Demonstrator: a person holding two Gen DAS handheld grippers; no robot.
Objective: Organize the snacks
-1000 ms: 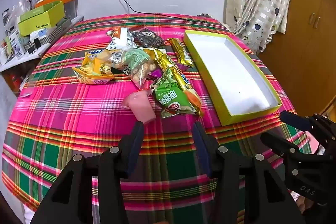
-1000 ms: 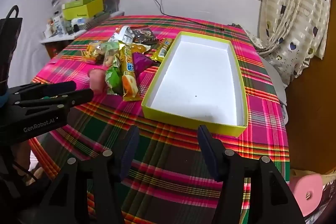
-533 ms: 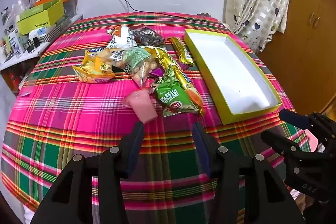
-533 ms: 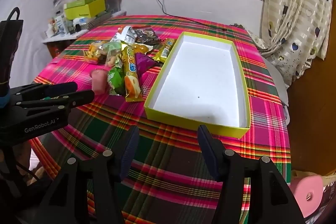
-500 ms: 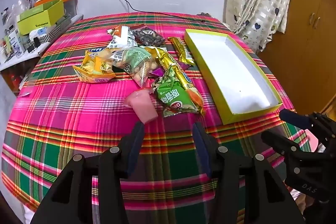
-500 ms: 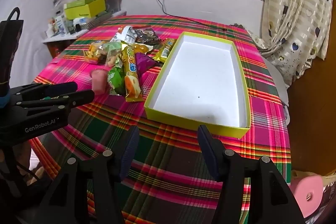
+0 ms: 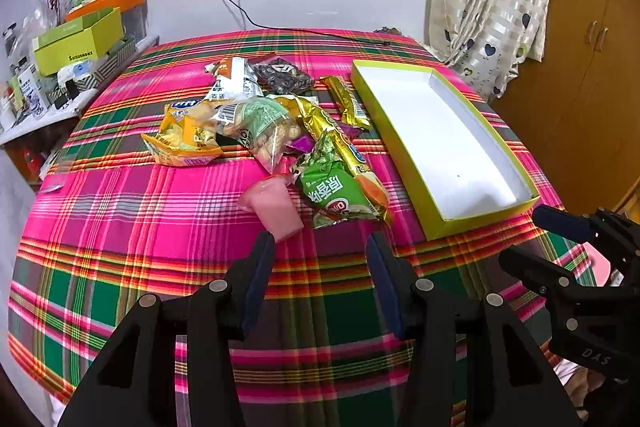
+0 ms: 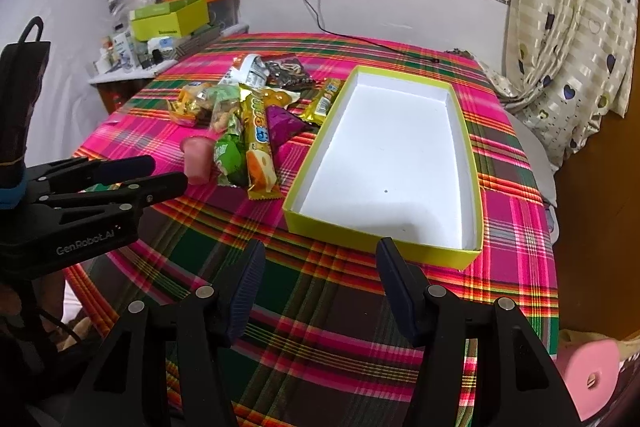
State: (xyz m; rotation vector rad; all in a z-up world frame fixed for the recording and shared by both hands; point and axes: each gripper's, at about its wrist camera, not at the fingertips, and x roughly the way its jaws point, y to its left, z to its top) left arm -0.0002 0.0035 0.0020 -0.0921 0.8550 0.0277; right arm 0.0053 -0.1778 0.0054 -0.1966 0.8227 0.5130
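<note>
Practically nothing differs from a second ago: every item sits where it sat, so sorting has not begun.

Item 1, snack pile (image 7: pixel 272 131): heaped on the plaid tablecloth (image 7: pixel 120 211), to the left of the box in both views, touching nothing of yours. Contents: pink jelly cup (image 7: pixel 274 209) lying on its side at the near edge; green packet (image 7: pixel 334 193) just beside it; long gold bar (image 7: pixel 340 143); yellow bag (image 7: pixel 184 139); dark seed packet (image 7: pixel 284 77) at the far end.

Item 2, lime-green box (image 8: pixel 308 223): white interior, nothing in it, just beside the pile.

Item 3, your left gripper (image 7: pixel 320 267): released, jaws apart over bare cloth, grasping nothing; the jelly cup lies just ahead of its left finger.

Item 4, your right gripper (image 8: pixel 318 267): likewise released and empty-handed, poised short of the box's near wall.

View notes: the left wrist shows the pile's labels and layering head-on. The right wrist alone shows the purple wrapper (image 8: pixel 284 123) clearly, the whole box floor, and the pink stool (image 8: pixel 592 379) beside the table.

Judgement: the jelly cup looks the easiest first pick.
</note>
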